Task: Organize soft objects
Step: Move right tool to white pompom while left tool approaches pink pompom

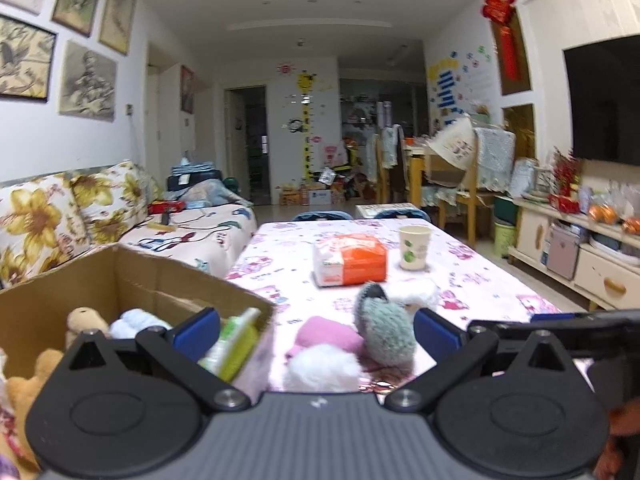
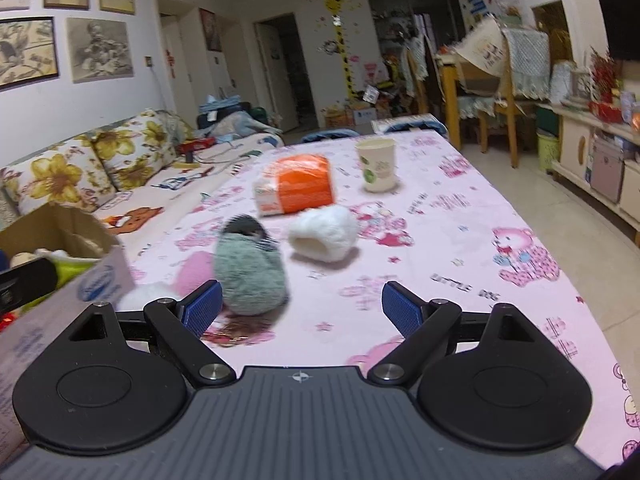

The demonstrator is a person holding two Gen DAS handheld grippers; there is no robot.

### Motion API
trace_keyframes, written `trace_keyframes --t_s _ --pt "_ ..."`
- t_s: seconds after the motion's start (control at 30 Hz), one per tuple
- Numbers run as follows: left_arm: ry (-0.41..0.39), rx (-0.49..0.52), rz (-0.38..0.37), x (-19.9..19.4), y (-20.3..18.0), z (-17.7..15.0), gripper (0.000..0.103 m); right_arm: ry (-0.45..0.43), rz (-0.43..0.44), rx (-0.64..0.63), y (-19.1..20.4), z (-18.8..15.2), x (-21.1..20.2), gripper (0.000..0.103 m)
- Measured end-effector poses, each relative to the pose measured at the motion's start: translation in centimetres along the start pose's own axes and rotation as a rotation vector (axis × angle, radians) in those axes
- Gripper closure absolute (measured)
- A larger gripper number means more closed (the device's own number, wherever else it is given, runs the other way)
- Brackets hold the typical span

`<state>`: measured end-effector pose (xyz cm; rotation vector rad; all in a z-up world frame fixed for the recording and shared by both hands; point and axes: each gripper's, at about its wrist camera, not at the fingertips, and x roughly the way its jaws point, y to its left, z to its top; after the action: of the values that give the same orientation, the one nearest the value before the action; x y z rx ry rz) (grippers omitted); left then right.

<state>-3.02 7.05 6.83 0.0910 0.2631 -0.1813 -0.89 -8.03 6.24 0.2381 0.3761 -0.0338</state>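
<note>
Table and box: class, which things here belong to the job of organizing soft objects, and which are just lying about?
Job:
grey fluffy slipper
white fluffy slipper
pink soft item
cardboard box

Lying about:
paper cup
orange tissue pack

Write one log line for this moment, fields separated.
left tool: open | right tool: open | grey slipper: on table | box: part-filled

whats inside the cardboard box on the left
The cardboard box holds a tan plush toy, something pale blue and fluffy and a green-and-white packet. The left gripper hides its bottom.
</note>
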Motion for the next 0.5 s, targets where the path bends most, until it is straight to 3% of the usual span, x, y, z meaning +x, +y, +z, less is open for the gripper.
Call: trace_keyframes --t_s 0.27,0.5 --pt "0.048 0.058 -0.072 1.8 -2.2 -1.4 0.001 0.084 -0.054 0.116 -3.4 0.0 3.8 0.0" --pt "0.112 0.05 -0.036 4.0 -2.5 -2.7 0.002 0.089 -0.007 0.13 -5.1 0.6 6.9 0.0"
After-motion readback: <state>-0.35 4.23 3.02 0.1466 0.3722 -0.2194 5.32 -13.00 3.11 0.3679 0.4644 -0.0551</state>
